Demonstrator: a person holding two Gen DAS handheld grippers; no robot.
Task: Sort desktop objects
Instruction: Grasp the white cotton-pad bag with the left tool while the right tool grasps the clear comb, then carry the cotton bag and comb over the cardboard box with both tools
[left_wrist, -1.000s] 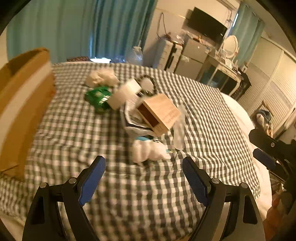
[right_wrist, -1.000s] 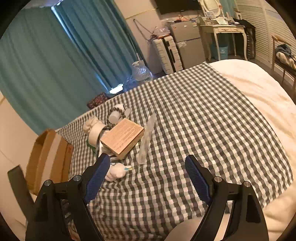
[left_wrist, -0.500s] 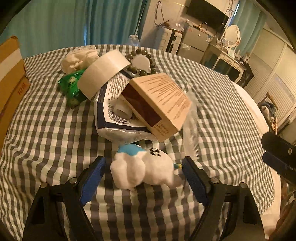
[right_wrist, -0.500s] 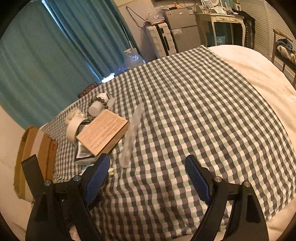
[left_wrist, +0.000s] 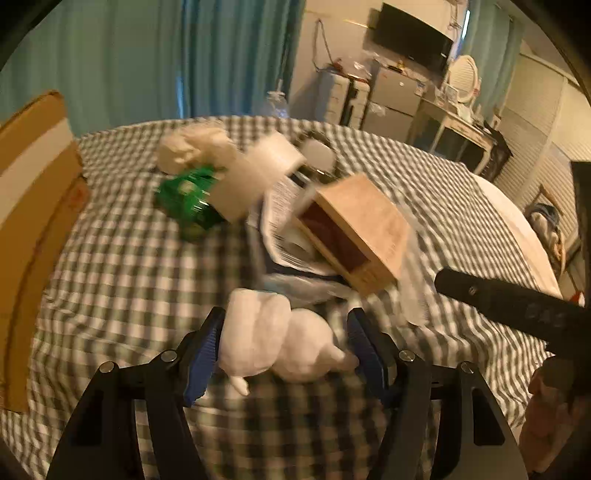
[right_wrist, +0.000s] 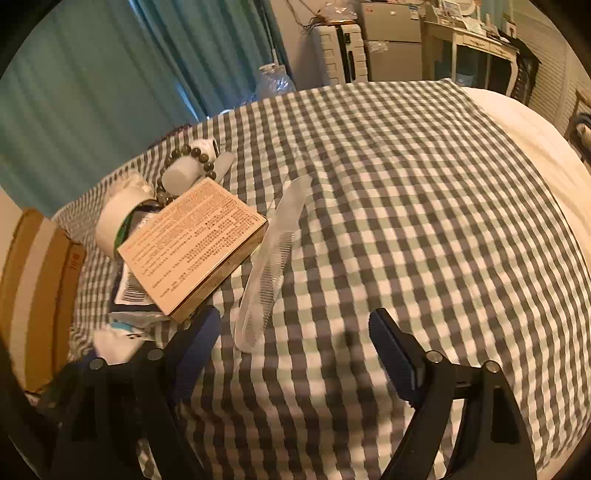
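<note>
A white plush toy lies on the checked cloth, between the blue pads of my left gripper. Its jaws are closing, and the pads stand right at the toy's two ends without squeezing it. A clear plastic comb lies beside a tan printed box. The comb's near end reaches in between the jaws of my right gripper, close to the left finger. That gripper's jaws are closing slightly and touch nothing.
Behind the toy are the tan box, a printed pouch, a tape roll, a green packet and a bead bracelet. An open cardboard carton stands at the left. The cloth's right half is bare.
The left gripper has come down onto the plush toy and its jaws have narrowed around it. The right gripper has dropped and moved left toward the comb's near end.
</note>
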